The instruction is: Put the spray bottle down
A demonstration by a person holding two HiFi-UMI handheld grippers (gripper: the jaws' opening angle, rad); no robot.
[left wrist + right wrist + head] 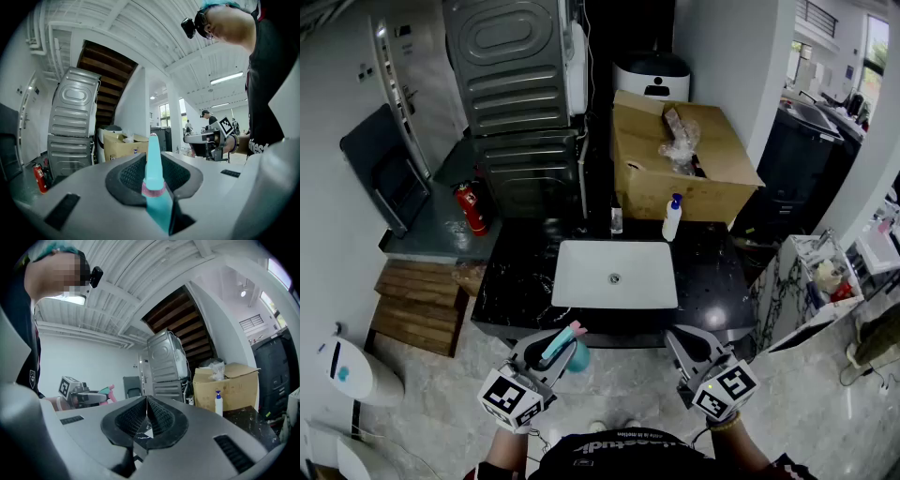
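A teal spray bottle point(566, 348) with a pink collar is clamped between the jaws of my left gripper point(546, 347), held level in front of the counter's near edge. In the left gripper view the bottle point(153, 180) sticks out forward from between the dark pads, its tip pointing at the cardboard box. My right gripper point(690, 345) hangs beside it on the right, jaws shut with nothing in them; its pads point(159, 417) meet along a thin line. Each gripper shows in the other's view: the right gripper point(206, 143) and the left gripper point(87, 397).
Ahead stands a black marble counter point(717, 281) with a white sink basin point(572, 281). A white pump bottle point(672, 217) and a small bottle point(617, 219) stand behind the basin. Beyond are a cardboard box point(712, 173), stacked machines point(511, 103), a red fire extinguisher point(470, 208) and wooden boards point(417, 305).
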